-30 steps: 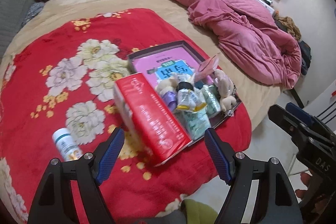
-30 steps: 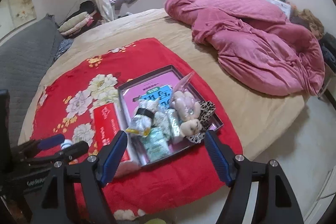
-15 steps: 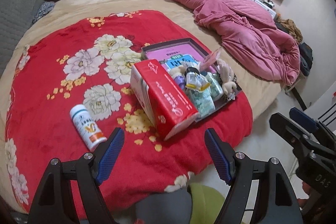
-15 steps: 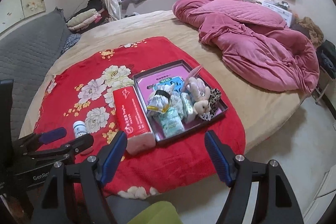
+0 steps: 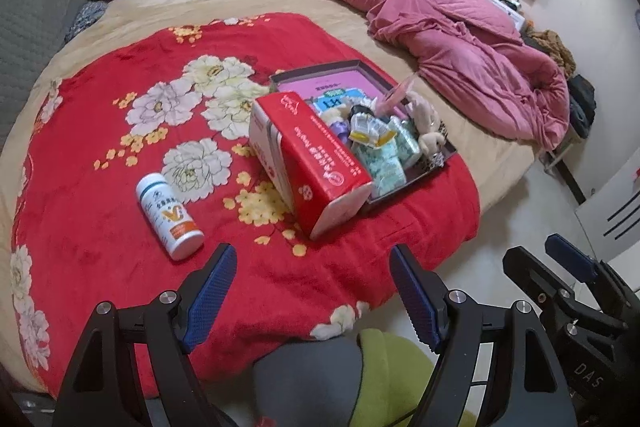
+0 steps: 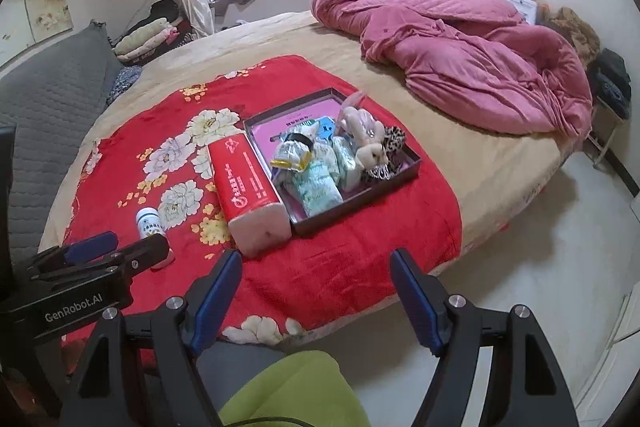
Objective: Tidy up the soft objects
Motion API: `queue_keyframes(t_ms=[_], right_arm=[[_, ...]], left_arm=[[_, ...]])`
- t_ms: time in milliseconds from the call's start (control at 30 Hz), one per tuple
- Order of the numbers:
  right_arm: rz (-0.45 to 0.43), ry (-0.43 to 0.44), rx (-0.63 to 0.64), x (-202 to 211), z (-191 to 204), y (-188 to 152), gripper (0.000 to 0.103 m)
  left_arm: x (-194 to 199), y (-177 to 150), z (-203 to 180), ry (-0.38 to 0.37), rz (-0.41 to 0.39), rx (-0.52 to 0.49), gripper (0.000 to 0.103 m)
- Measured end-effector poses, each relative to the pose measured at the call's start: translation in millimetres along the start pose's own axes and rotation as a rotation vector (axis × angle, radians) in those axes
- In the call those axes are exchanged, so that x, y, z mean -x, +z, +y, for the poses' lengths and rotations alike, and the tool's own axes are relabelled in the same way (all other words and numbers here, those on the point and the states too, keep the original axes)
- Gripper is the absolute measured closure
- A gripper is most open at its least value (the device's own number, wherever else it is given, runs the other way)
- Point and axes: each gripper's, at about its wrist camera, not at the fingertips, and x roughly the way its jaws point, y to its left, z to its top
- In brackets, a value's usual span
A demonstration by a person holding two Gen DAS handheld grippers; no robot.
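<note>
Clearly, "GenRobot.AI" marks the left hand-held gripper [image 6: 112, 249] body.

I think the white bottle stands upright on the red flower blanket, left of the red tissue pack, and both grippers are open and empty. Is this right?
Not quite. The white bottle lies on its side, not upright, as the left wrist view shows. The rest holds: it is on the red flower blanket, left of the red tissue pack, and the left gripper and right gripper are open and empty.

My left gripper [image 5: 312, 291] points steeply downward, jaws wide and empty. My right gripper [image 6: 314, 297], at its three o'clock, matches it: spread, nothing between the pads.
</note>
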Motion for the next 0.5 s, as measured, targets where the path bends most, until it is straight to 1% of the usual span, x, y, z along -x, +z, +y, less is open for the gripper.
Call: queue_keyframes(t_ms=[133, 233, 300, 500], right_arm=[[0.003, -0.004, 0.007, -2, 1, -3, 0.027], [0.006, 0.000, 0.002, -4, 1, -6, 0.027], [-0.007, 0.016, -0.009, -4, -1, -8, 0.027], [-0.006, 0.004, -0.025, -9, -9, -10, 0.027]], left_arm=[[-4, -6, -3, -0.002, 0.010, 0.006, 0.023], [-7, -9, -8, 0.006, 0.019, -0.010, 0.023], [-8, -11, -11, 0.008, 0.022, -0.017, 0.023], [-13, -13, -17, 0.013, 0.030, -0.033, 0.023]])
